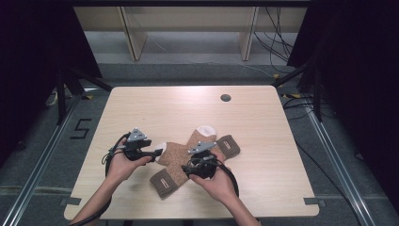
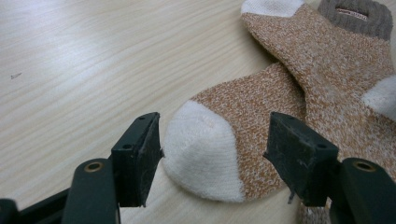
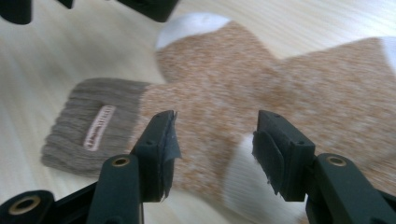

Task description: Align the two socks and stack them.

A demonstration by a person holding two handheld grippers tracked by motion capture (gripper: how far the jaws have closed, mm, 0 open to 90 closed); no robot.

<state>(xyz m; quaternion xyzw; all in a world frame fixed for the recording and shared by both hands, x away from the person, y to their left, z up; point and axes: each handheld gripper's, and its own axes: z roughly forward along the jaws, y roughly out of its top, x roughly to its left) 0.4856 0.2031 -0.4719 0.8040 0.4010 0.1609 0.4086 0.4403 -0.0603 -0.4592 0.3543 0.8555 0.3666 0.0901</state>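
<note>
Two tan speckled socks with white toes and grey-brown cuffs lie crossed on the wooden table (image 1: pixel 155 108). The upper sock (image 1: pixel 181 160) runs from its toe (image 1: pixel 206 130) to its cuff (image 1: pixel 162 182). The lower sock's toe (image 2: pixel 201 158) sits between the jaws of my open left gripper (image 2: pixel 212 140), seen too in the high view (image 1: pixel 158 151). Its labelled cuff (image 1: pixel 229 145) points right. My right gripper (image 3: pixel 215 135) is open over the upper sock near its white heel (image 3: pixel 243 182), and its cuff (image 3: pixel 93 126) lies to the left. In the high view the right gripper (image 1: pixel 187 168) is at the crossing.
A round cable hole (image 1: pixel 226 98) sits near the table's far edge. Bare wood surrounds the socks on all sides. Beyond the table stand pale shelf legs (image 1: pixel 133 40) and loose cables (image 1: pixel 275 42) on the floor.
</note>
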